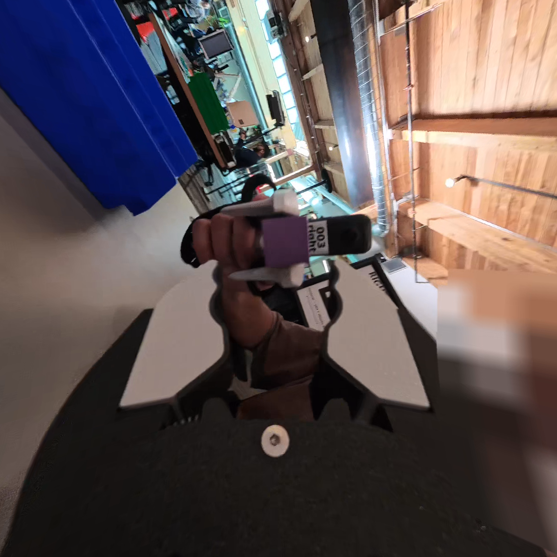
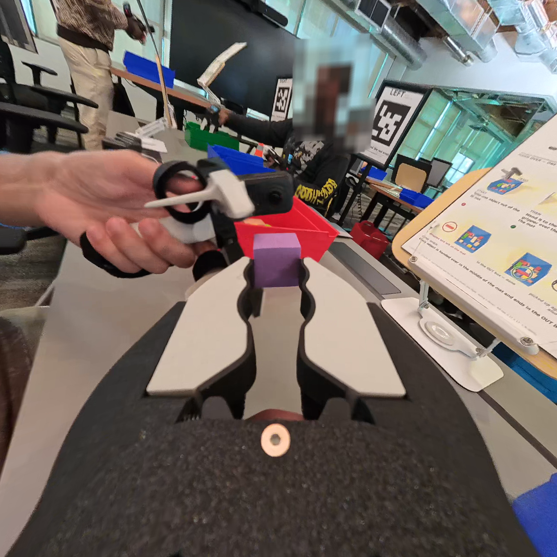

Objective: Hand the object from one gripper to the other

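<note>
Between right tool [image 2: 276, 268] tips: purple cube [image 2: 276, 260], pinched | left tool [image 1: 272, 289] spread, apart from cube

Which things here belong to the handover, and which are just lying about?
In the job: purple cube, right gripper shut on it, left gripper open.
Lying about: red bin, instruction board, blue bin.

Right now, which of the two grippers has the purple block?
The right gripper has it: its fingers are shut on the purple block. The left gripper is open with nothing between its fingers, and it only faces the block from farther away.
</note>
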### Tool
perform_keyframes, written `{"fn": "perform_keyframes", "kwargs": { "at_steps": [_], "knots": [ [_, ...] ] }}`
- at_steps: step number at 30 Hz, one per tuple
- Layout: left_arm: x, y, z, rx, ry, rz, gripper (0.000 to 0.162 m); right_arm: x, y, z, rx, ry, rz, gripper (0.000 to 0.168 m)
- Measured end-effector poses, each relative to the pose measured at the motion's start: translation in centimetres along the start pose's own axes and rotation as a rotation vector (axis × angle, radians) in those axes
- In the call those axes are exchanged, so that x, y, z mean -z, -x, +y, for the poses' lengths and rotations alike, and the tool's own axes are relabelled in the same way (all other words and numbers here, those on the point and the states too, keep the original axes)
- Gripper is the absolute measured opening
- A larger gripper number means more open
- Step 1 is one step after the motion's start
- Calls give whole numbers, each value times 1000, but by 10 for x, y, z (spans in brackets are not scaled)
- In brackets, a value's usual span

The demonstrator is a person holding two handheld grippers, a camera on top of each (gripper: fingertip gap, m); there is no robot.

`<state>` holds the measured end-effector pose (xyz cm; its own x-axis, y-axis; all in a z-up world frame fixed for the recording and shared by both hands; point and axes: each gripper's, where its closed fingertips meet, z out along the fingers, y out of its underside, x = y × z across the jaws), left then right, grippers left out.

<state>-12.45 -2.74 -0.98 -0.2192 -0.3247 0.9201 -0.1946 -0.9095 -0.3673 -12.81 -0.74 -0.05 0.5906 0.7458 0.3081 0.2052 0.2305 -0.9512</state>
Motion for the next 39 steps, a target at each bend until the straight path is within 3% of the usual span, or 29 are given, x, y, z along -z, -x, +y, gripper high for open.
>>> {"fn": "perform_keyframes", "kwargs": {
  "at_steps": [1,3,8,10,13,17,23,30,39],
  "knots": [
    [6,0,9,-38,6,-21,73,6,-2,-5,-4,-10,-2,27],
    [21,-1,35,-128,26,-62,68,23,-23,-17,31,19,62,27],
    [65,22,93,-319,44,-280,61,102,-131,-50,-56,158,332,27],
    [80,35,108,-361,54,-353,60,135,-168,-35,-166,326,404,28],
    [91,47,115,-365,65,-411,59,181,-201,24,-263,706,470,27],
    [84,38,112,-366,71,-353,59,220,-191,111,-416,1156,331,27],
    [79,44,121,-449,154,-422,59,236,-144,183,-583,1492,94,28],
    [76,42,127,-443,167,-408,59,245,-135,223,-627,1693,21,28],
    [79,41,123,-428,158,-402,59,246,-138,244,-584,1732,8,28]
  ]
}}
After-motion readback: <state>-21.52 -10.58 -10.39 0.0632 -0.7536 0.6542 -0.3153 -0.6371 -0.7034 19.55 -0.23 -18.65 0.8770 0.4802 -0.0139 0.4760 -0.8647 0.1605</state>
